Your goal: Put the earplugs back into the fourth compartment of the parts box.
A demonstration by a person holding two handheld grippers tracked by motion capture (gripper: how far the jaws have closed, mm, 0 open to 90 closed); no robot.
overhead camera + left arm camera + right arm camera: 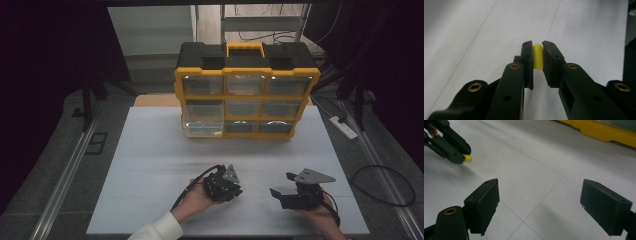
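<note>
My left gripper [537,44] is shut on a small yellow rounded peg [538,58], which stands upright between the pads just above the white table top [474,37]. In the high view the left gripper [231,190] sits at the near middle of the table, held by a hand in a white sleeve. The right gripper view shows that gripper [461,157] at upper left with the yellow peg [468,158] poking from its tip. My right gripper [540,195] stands open with nothing between its jaws; it [280,184] rests to the right of the left one.
A yellow and black drawer organizer [247,97] stands at the far middle of the white table [150,160]. Its bottom-left clear drawer [202,128] is pulled out. A power strip [343,126] and a cable loop [385,185] lie on the floor at right.
</note>
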